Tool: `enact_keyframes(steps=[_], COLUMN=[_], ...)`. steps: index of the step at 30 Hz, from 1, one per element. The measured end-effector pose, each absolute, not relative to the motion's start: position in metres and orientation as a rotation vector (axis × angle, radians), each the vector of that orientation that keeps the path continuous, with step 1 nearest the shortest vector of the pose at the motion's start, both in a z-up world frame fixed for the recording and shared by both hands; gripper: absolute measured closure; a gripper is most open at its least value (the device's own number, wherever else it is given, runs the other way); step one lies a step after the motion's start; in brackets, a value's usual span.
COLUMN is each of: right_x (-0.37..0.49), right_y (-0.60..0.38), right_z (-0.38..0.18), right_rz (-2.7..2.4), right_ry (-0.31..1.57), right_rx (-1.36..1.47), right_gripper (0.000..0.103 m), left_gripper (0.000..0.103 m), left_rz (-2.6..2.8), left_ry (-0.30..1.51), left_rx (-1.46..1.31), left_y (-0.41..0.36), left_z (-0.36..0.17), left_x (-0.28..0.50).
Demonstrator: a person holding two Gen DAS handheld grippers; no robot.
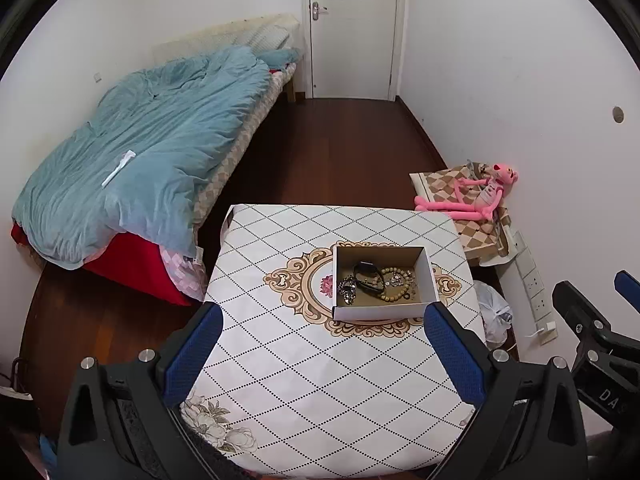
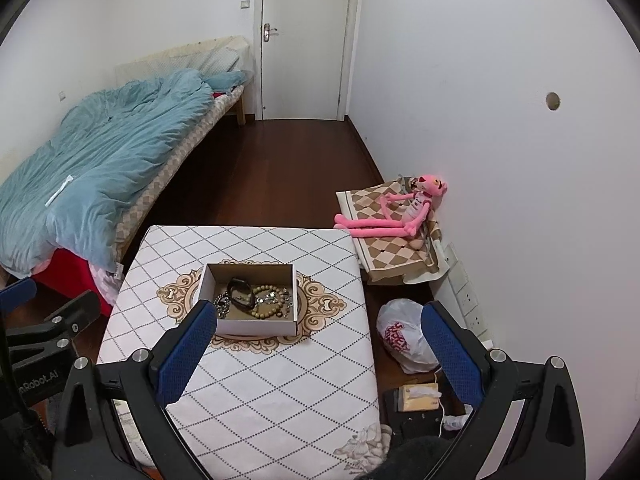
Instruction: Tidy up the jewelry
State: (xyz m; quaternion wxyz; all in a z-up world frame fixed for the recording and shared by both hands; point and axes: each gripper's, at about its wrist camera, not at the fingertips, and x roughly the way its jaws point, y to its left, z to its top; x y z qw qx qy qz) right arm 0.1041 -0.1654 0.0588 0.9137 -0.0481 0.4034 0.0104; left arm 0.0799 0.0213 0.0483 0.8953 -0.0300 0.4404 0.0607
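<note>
Several tangled pieces lie in the shallow white cardboard box (image 1: pixel 382 280) at the centre of the diamond-patterned tablecloth (image 1: pixel 304 376): a black band watch (image 1: pixel 369 278), a tan wooden bead bracelet (image 1: pixel 394 286) and a dark metal chain (image 1: pixel 347 289). They look light, limp and slippery, so pinching the watch strap or a bead run seems safest. The left gripper (image 1: pixel 324 352) and right gripper (image 2: pixel 320 350) hover short of the box, jaws wide apart, holding nothing.
</note>
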Motion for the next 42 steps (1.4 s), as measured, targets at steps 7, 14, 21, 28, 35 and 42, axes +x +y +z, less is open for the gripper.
enact_keyframes(steps=[7,14,21,28,35,42], right_x=[0.128,0.147,0.16,0.163,0.163,0.163], right_y=[-0.16,-0.158,-0.157,-0.158,-0.158,-0.159], right_z=[0.05,0.038,0.028,0.023,0.023,0.023], right_rz=[0.037,0.04,0.036,0.033,0.034,0.034], right_ry=[0.881,0.932,0.968,0.986,0.989,0.988], right_rx=[-0.106,-0.111,-0.122,-0.132,-0.133,-0.13], right_gripper=[0.0,0.0,0.0,0.0,0.0,0.0], left_gripper=[0.0,0.0,0.0,0.0,0.0,0.0], left_rz=[0.145,0.141,0.127,0.127,0.128,0.131], left_ry=[0.932,0.973,1.014,1.023,1.034,1.033], left_rx=[-0.052,-0.056,-0.052,-0.054,-0.053,-0.057], left_y=[0.022,0.024,0.022,0.02,0.02,0.022], left_z=[0.046,0.037,0.029,0.026,0.022,0.019], left_x=[0.099,0.114,0.123,0.124,0.124,0.123])
